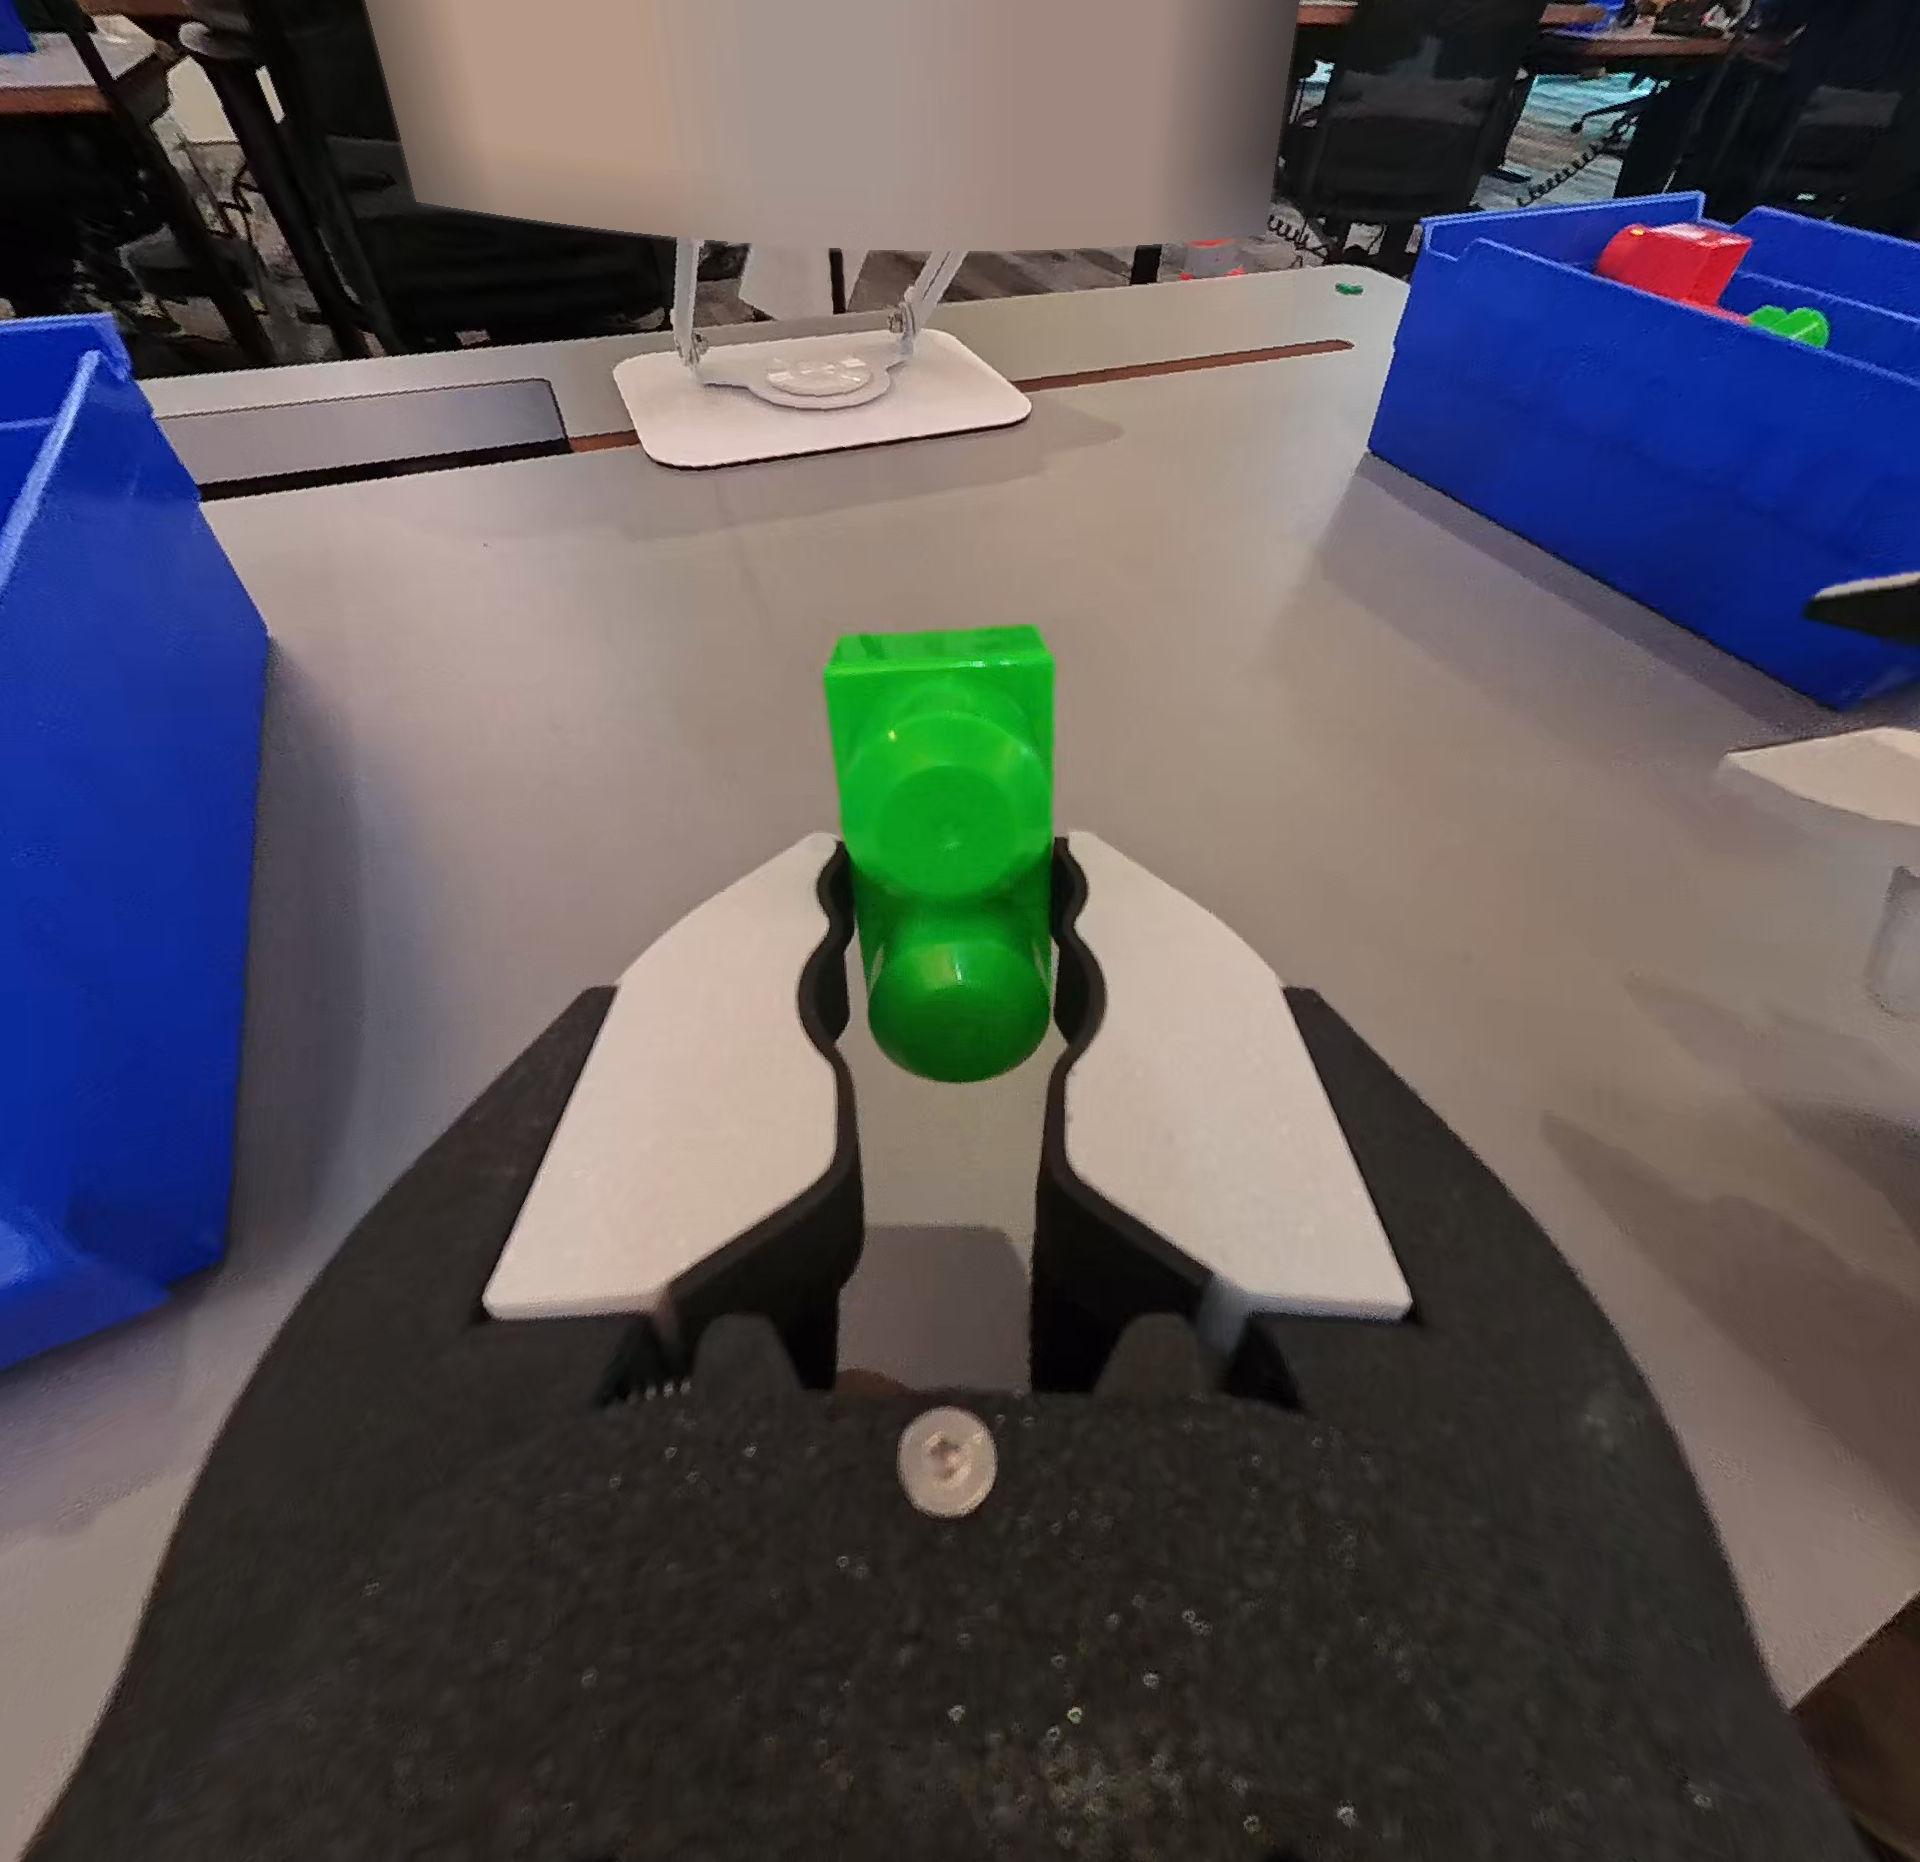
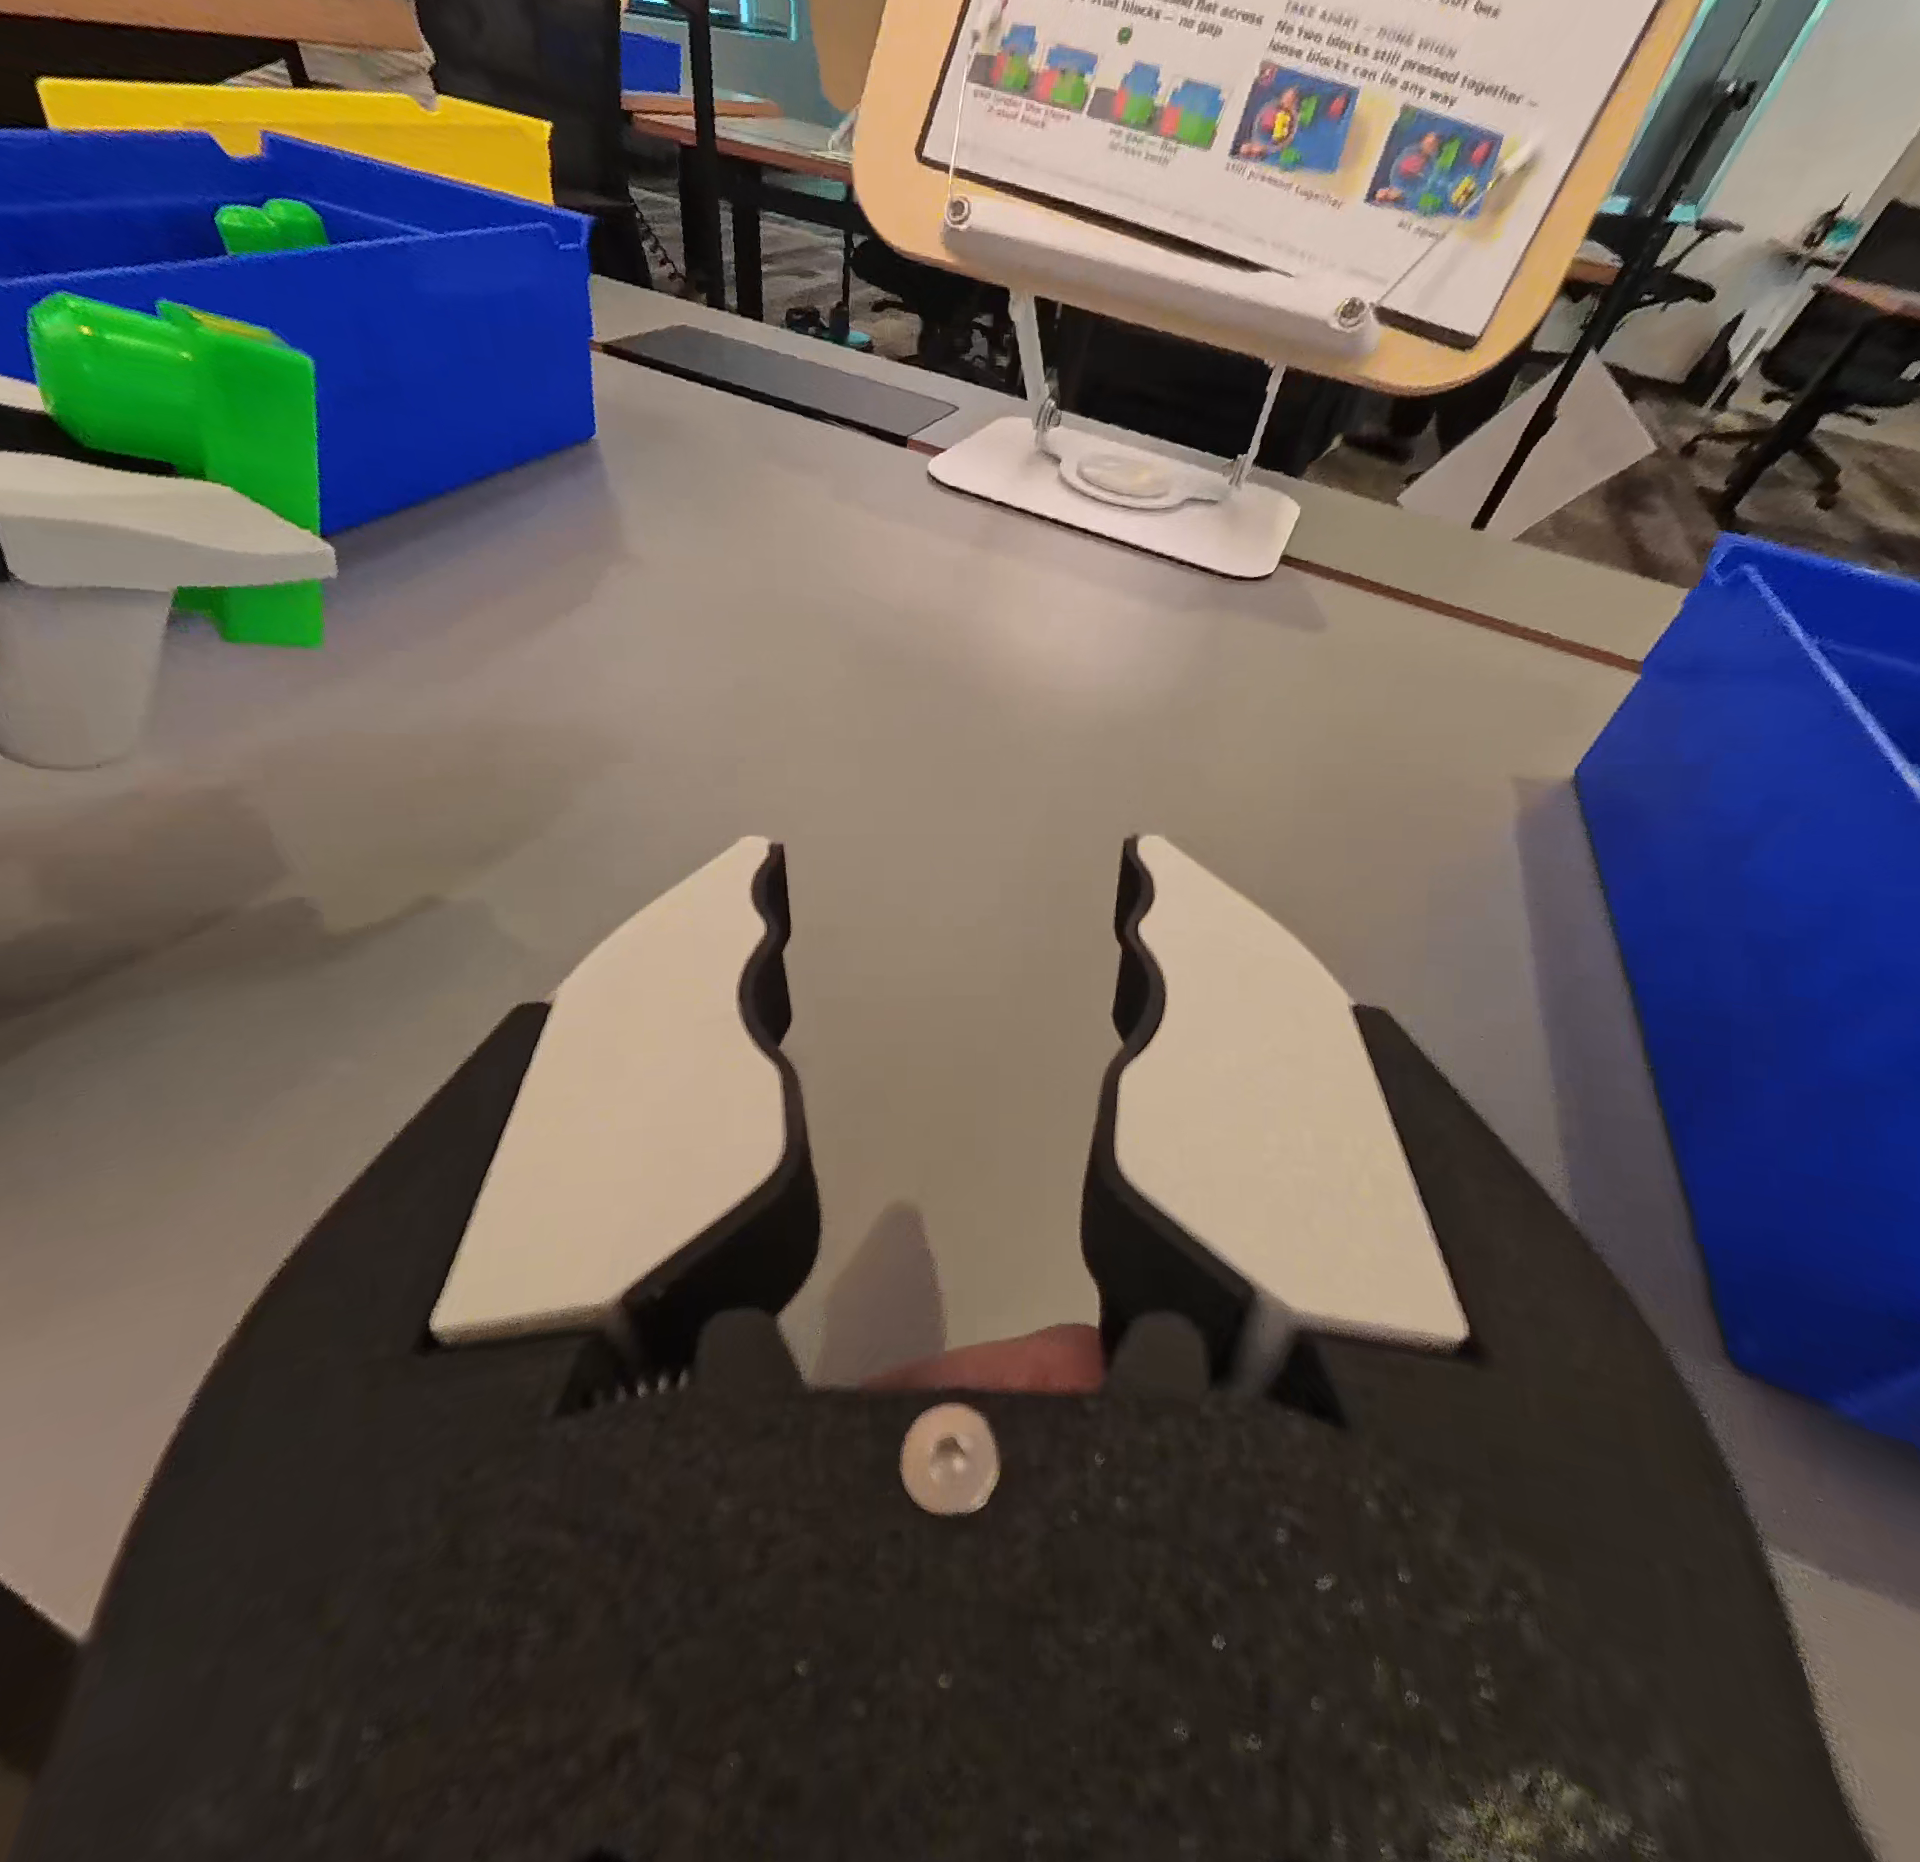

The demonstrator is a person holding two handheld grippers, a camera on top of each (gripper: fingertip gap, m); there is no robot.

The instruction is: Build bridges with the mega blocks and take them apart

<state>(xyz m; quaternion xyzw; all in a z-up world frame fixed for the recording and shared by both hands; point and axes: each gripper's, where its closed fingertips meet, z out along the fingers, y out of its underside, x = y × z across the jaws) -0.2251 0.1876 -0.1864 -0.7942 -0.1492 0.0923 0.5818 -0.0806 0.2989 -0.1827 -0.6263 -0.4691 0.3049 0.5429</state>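
Observation:
My left gripper (image 1: 951, 877) is shut on a green two-stud mega block (image 1: 940, 763), studs facing the camera, held above the grey table (image 1: 623, 669). The same block (image 2: 229, 430) and left gripper fingers (image 2: 156, 534) show at the far left of the right wrist view. My right gripper (image 2: 951, 867) is open and empty over the table's middle. A red block (image 1: 1678, 259) and a green block (image 1: 1792, 324) lie in the blue bin (image 1: 1621, 441) at the right. Another green block (image 2: 270, 225) sits in the left blue bin (image 2: 436, 358).
An instruction sheet on a white stand (image 2: 1117, 493) stands at the table's far edge; its base (image 1: 821, 404) also shows in the left wrist view. A blue bin (image 1: 104, 825) is at the left, another blue bin (image 2: 1787, 981) at the right. A yellow bin (image 2: 312, 124) sits behind.

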